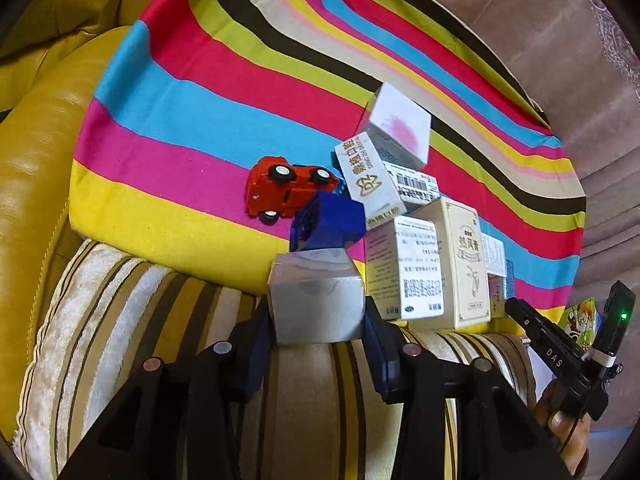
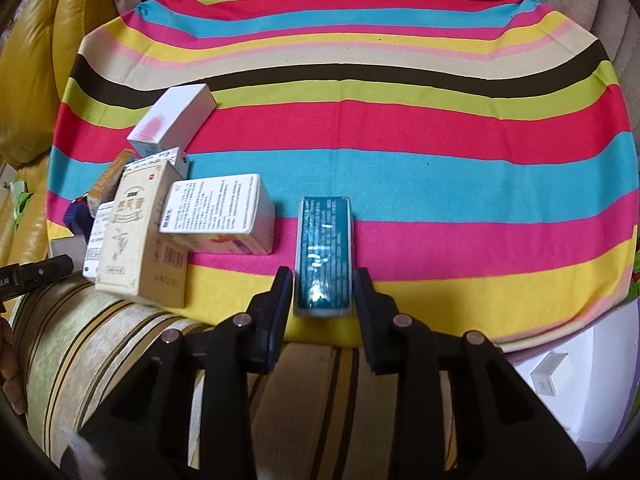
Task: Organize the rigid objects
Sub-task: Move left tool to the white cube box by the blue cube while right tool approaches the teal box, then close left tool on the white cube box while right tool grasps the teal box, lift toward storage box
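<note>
The left gripper [image 1: 318, 312] clamped one grey box [image 1: 316, 296]. The right gripper [image 2: 323, 294] stood open, fingers astride one teal box [image 2: 325, 248] without touching. One red toy car [image 1: 288, 192] lay sideways.

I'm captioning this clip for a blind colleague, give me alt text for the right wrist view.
The right tool is open around the near end of a teal box lying on a striped cloth. To the left, several cartons cluster together, including a beige box and a white box.
</note>
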